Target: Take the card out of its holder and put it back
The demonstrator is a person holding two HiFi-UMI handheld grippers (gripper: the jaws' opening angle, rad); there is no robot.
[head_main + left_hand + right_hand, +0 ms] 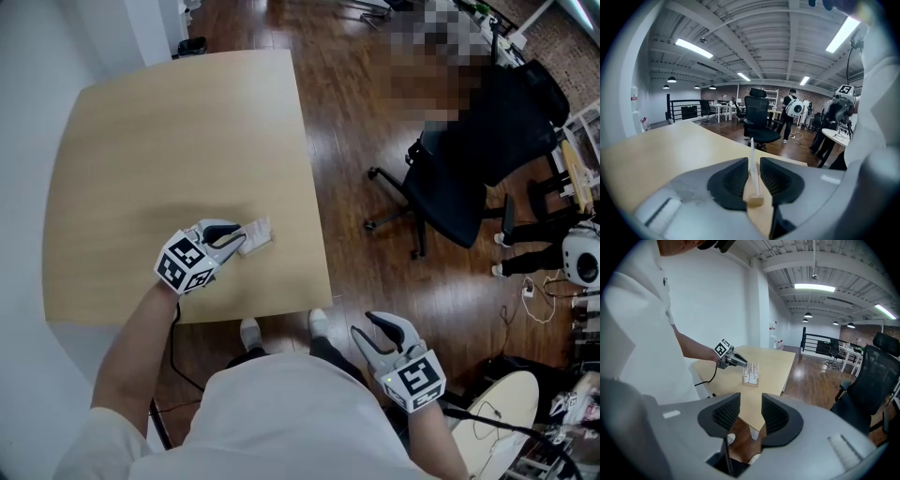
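Your left tongs (753, 163) are right on it — the card (751, 154) stands upright in its wooden holder (755, 200), edge-on to you and dead centre in the gap, one flat face turned to each side of the tongs. They stand partly apart, with a sliver of daylight either side of the card, so nothing is pinched. The holder rests on the worktop (169, 141), towards its near right edge. Your right tongs (751, 412) hang off the worktop's near corner, over the floor and well apart from the holder, spread open with nothing between them. So the left hand is the one in play — my read is that a squeeze comes first, then a pull straight up along the card's standing length.
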